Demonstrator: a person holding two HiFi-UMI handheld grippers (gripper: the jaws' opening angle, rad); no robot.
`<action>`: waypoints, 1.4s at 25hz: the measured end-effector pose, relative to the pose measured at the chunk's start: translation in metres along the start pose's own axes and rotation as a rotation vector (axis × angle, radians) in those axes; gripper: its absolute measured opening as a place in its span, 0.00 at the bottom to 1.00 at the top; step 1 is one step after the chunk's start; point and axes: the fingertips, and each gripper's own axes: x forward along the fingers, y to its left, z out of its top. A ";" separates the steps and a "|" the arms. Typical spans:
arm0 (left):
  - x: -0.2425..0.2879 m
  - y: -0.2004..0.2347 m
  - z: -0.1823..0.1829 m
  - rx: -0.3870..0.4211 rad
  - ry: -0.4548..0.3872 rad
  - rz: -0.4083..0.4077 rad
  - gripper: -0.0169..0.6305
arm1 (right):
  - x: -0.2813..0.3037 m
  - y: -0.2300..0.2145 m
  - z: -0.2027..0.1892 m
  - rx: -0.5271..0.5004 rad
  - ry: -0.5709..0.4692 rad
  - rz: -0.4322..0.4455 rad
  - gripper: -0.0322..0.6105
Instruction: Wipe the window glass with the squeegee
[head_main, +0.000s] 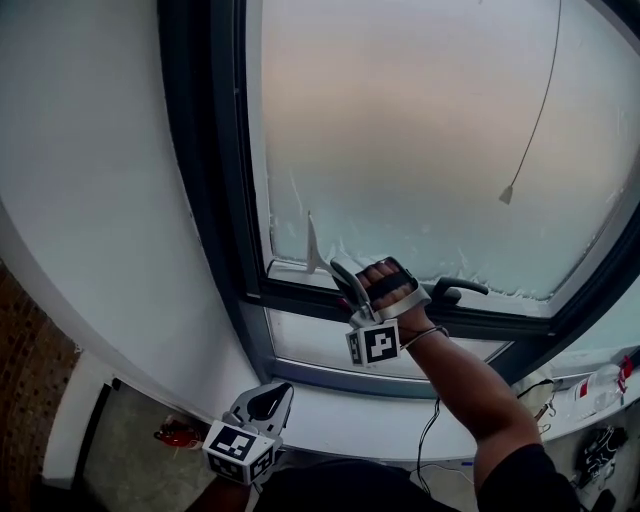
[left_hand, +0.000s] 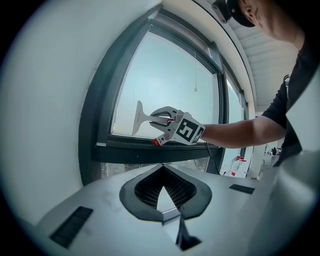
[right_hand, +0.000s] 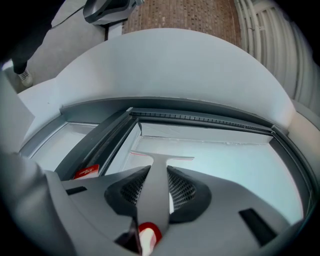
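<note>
The window glass (head_main: 420, 130) is frosted over, with a foamy line along its left and bottom edges. A white squeegee (head_main: 312, 250) stands with its blade against the lower left corner of the pane. My right gripper (head_main: 345, 280) is shut on its handle. The right gripper view shows that handle (right_hand: 156, 190) running out between the jaws to the blade (right_hand: 162, 156) on the glass (right_hand: 225, 165). My left gripper (head_main: 275, 397) hangs low by the sill, shut and holding nothing. Its view looks up at the squeegee (left_hand: 139, 117) and the right gripper (left_hand: 162, 116).
A dark window frame (head_main: 225, 200) borders the pane, with a black window handle (head_main: 455, 290) on its bottom rail. A cord with a pull (head_main: 507, 195) hangs before the glass. The white sill (head_main: 340, 415) carries a cable (head_main: 430, 430) and a spray bottle (head_main: 600, 385).
</note>
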 end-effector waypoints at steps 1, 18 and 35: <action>0.004 -0.003 0.000 0.002 0.005 -0.013 0.03 | -0.005 0.003 -0.008 0.001 0.017 0.000 0.19; 0.061 -0.055 0.001 0.025 0.084 -0.168 0.03 | -0.092 0.015 -0.108 0.002 0.192 0.023 0.19; 0.069 -0.069 -0.001 0.039 0.087 -0.201 0.03 | -0.150 0.014 -0.173 -0.069 0.300 0.055 0.19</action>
